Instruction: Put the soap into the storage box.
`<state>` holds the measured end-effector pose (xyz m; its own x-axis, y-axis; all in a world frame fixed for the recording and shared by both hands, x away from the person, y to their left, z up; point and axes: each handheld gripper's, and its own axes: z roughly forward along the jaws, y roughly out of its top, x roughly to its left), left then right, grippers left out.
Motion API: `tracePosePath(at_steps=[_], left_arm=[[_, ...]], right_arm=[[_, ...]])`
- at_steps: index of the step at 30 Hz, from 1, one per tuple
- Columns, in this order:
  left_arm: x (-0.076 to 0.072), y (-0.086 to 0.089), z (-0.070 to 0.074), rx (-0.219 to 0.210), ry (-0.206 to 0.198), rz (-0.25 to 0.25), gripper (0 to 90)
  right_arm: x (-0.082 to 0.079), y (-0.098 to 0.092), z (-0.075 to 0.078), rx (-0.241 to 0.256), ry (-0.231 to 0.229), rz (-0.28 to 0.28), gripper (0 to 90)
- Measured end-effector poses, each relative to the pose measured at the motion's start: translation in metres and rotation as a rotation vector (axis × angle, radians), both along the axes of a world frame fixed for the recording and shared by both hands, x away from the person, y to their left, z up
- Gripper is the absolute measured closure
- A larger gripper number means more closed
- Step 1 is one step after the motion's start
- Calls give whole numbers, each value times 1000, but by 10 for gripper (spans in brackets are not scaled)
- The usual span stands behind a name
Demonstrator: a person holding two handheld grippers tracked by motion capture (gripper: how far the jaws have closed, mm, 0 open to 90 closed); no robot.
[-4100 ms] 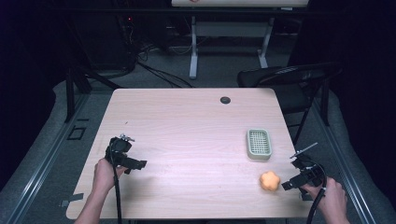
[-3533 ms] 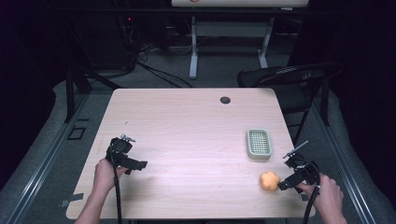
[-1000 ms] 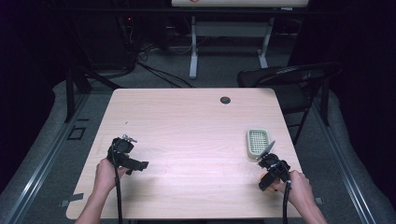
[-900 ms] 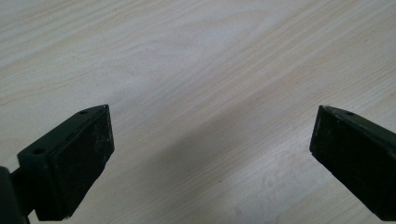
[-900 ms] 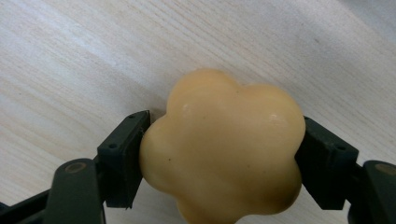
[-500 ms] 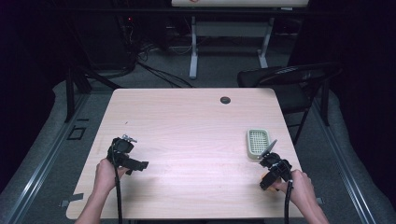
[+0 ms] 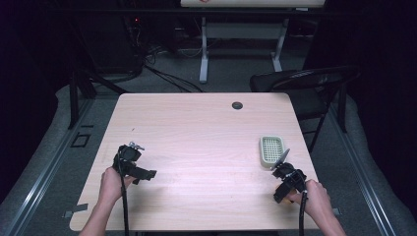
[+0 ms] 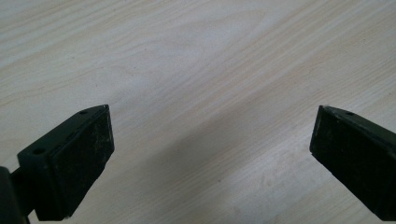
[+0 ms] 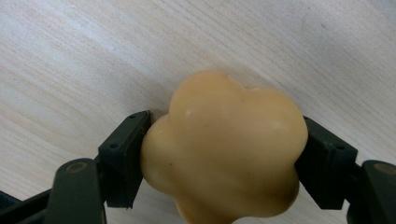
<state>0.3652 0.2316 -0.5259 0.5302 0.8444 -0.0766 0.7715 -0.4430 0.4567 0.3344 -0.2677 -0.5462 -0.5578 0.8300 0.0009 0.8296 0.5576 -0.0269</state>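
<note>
Wooden surface (image 7: pixel 206 137) mostly bare. Green soap dish (image 7: pixel 272 150) waiting near right edge, unfilled. Left gripper (image 7: pixel 143 173) idle, spread wide. Right gripper (image 9: pixel 224 161) pinching the flower-shaped yellow soap (image 9: pixel 224 149), just beside dish; placement remaining, likely.

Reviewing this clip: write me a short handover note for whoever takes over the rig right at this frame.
Right tongs: shut on the yellow flower-shaped soap, a jaw pressed on each side, low over the table near its front right corner.
Left tongs: open, holding nothing, above bare wood at the front left.
Green slatted soap dish: just beyond the right tongs, nothing in it.
Done: soap gripped.
Left, probably: carry the soap to the dish, set it in, release.
</note>
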Motion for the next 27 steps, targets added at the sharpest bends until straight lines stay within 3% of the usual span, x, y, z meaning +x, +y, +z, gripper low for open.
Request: tracePosePath(at_steps=[2,22,24,27], left_arm=[[0,0,0,3,-2,0,0],[0,-1,0,5,3,-9,0],[0,-1,0,6,4,-9,0],[0,-1,-1,4,2,-8,0]], right_arm=[[-1,-1,-2,24,-13,-21,264],[0,-2,-2,28,-6,-16,259],[-3,-1,-6,62,-44,-54,249],[0,-1,-1,14,-4,-8,264]])
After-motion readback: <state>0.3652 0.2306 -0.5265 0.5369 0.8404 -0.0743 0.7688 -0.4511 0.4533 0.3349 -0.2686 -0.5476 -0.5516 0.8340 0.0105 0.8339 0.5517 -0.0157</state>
